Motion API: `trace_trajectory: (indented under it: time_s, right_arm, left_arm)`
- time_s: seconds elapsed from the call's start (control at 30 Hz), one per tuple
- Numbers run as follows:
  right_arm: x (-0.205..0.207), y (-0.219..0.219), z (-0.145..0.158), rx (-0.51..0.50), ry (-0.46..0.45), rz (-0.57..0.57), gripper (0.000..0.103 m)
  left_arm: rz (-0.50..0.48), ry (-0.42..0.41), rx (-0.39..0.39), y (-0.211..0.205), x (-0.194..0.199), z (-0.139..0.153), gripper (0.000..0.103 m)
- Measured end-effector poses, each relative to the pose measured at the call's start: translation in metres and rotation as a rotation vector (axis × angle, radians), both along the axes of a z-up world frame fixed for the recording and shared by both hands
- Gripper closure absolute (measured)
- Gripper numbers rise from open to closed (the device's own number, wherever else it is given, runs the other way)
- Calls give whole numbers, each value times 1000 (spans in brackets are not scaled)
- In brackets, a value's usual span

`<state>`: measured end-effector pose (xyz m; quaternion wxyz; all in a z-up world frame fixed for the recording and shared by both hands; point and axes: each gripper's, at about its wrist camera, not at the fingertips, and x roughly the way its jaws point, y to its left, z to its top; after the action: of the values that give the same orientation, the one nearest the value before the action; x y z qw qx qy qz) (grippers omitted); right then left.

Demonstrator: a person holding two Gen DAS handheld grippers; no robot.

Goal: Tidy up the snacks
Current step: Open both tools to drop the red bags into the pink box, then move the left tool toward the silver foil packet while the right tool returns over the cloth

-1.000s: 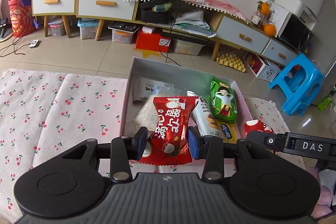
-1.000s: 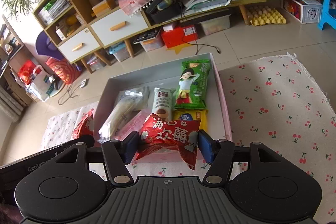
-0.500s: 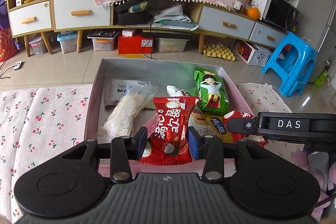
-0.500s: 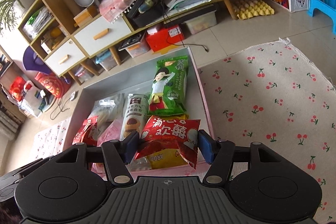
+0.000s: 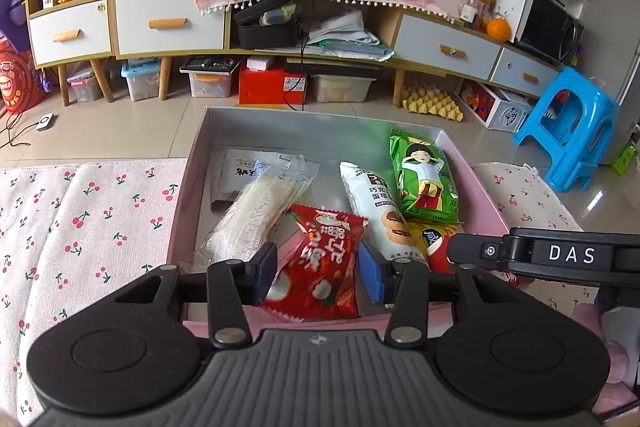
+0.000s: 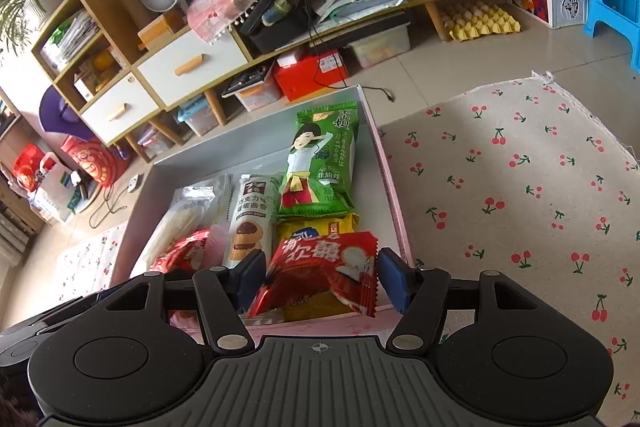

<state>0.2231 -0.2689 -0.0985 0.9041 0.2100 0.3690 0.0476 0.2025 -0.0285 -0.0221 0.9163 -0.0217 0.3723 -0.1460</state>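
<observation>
Snacks: two red foil packets with white lettering, one per gripper. The left gripper [image 5: 318, 269] pinches the first red packet [image 5: 324, 263] between its blue pads, above the near end of the grey-lined, pink-walled cardboard box [image 5: 320, 125]. The right gripper [image 6: 322, 281] clamps the second red packet [image 6: 324, 271] over the box's near right corner, on top of one yellow packet [image 6: 316, 225]. Lying in the box: one green packet with a cartoon girl [image 6: 320, 163] along the right wall, one white biscuit packet [image 6: 252, 219] just left of it, one clear-wrapped pale bar [image 5: 260, 207] further left, one flat grey sachet [image 5: 236, 175] under that bar. The box sits on one cherry-print cloth [image 6: 520, 187].
</observation>
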Motion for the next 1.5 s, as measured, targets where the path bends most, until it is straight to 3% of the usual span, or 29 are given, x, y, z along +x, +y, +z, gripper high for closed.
trace_trajectory:
  time_s: [0.07,0.17,0.53,1.0,1.27,1.37,1.5]
  right_arm:
    - [0,0,1,5,3,-4,34]
    - [-1,1,5,7,-3,-1,27]
    - [-27,5,34,-20,-33,22,21]
    - [-78,25,62,-126,-9,87,21]
    - [-106,35,64,-171,33,119,20]
    - [-116,39,61,-178,45,138,14]
    - [-128,46,54,-185,43,177,14]
  left_arm:
    - [-7,-5,5,-2,-1,1,53]
    - [-4,-24,24,-2,-5,5,38]
    - [32,-19,-14,15,-27,28,22]
    - [50,14,37,32,-67,46,9]
    - [44,21,40,39,-90,51,1]
    - [40,32,52,41,-96,48,1]
    - [19,20,76,44,-105,38,1]
